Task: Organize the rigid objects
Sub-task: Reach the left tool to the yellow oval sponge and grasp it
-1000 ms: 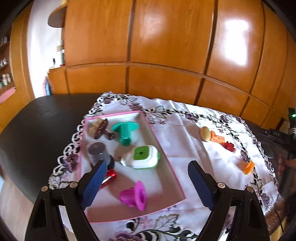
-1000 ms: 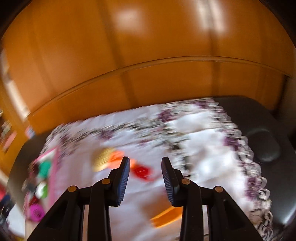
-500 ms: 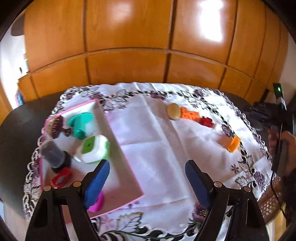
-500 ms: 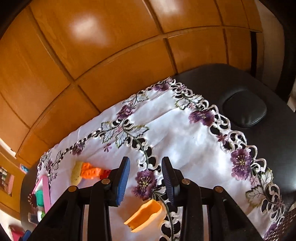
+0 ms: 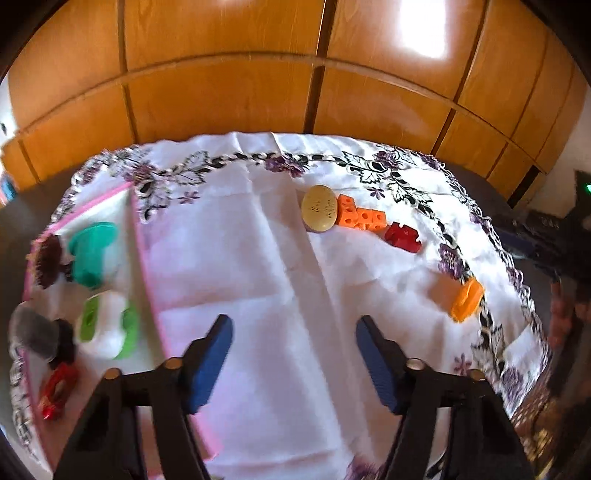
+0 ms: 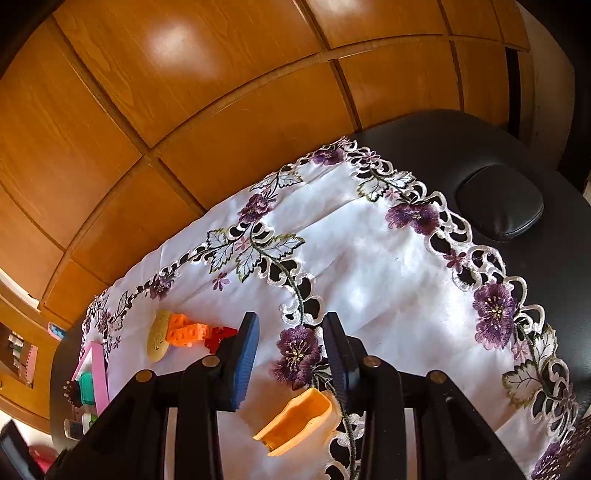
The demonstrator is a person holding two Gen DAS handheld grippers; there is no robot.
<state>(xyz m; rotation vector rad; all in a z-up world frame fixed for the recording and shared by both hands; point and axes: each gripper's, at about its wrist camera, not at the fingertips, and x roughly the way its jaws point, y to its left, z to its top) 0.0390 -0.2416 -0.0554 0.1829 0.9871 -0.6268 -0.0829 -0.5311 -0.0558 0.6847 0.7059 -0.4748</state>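
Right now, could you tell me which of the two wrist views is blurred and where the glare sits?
Left wrist view: motion-smeared, worst over the pink tray at the left edge; a blown-out highlight on the wooden panelling at top right. Right wrist view: sharp, embroidery on the tablecloth crisp, with only a soft sheen on the panelling at top left. Both bend straight lines, fisheye style.

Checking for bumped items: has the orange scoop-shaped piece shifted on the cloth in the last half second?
No. In the right wrist view the orange piece lies by the same purple embroidered flower as before.
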